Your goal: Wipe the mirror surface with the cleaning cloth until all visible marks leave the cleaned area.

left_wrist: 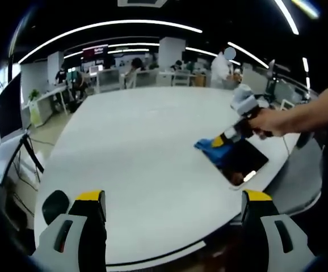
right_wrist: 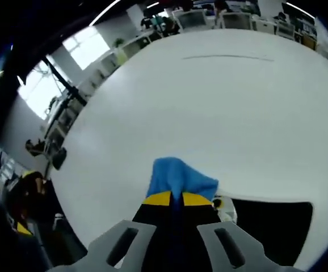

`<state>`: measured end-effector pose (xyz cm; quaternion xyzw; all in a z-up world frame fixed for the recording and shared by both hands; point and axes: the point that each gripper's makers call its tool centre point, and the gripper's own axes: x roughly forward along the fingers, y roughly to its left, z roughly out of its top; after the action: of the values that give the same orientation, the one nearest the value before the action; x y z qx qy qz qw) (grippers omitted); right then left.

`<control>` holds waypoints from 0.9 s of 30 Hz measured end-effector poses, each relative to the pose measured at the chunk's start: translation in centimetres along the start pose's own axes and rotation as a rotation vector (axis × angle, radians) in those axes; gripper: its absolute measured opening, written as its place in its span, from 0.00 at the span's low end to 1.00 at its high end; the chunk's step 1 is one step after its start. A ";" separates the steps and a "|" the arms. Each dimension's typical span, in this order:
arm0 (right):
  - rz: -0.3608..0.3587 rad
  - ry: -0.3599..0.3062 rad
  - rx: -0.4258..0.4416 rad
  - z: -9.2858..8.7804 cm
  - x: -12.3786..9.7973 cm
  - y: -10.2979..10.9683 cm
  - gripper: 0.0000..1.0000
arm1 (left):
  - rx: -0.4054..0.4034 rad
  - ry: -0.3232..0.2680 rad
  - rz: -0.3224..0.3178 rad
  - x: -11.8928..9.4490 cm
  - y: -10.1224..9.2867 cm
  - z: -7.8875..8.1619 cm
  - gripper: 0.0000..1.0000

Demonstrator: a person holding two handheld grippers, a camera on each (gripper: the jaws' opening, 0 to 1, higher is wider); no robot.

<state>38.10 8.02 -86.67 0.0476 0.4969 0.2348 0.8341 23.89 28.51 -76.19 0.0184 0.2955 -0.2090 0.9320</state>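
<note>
I see an open office with curved ceiling light strips, desks and people at the far side, and in front of it a broad white round table (left_wrist: pixel 141 141). In the left gripper view, my left gripper (left_wrist: pixel 172 207) hangs over the near edge of the table, its yellow-tipped jaws standing wide apart with nothing between them. At about three o'clock in that view the mirror (left_wrist: pixel 242 163) lies flat near the table's edge, a dark rectangle with a pale frame, reflecting a bright spot. The blue cleaning cloth (left_wrist: pixel 211 144) sits on the mirror's far-left corner, partly on the table. The right gripper (left_wrist: pixel 232 135) comes in from three o'clock, held by a hand (left_wrist: pixel 272 120), its tips down at the cloth. In the right gripper view, the right gripper's jaws are closed together on the cleaning cloth (right_wrist: pixel 178 178), which bunches up just ahead of the yellow tips at six o'clock. The dark mirror surface (right_wrist: pixel 272 224) lies at about four o'clock, touching the cloth's near edge. I cannot tell whether any marks are on the glass.
</note>
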 end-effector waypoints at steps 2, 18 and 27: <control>0.003 0.004 -0.012 0.1 0.3 0.5 0.00 | -0.002 0.002 0.002 -0.1 0.1 -0.1 0.99; 0.016 0.016 -0.020 -0.6 0.1 1.0 0.00 | -0.008 -0.008 0.003 0.1 -0.2 0.0 0.99; 0.036 0.027 -0.041 -2.4 -0.7 2.0 0.00 | -0.009 -0.013 0.006 0.0 -0.7 -0.1 0.99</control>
<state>35.08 9.06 -86.70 0.0363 0.5023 0.2607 0.8237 23.57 27.92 -76.16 0.0135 0.2902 -0.2048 0.9347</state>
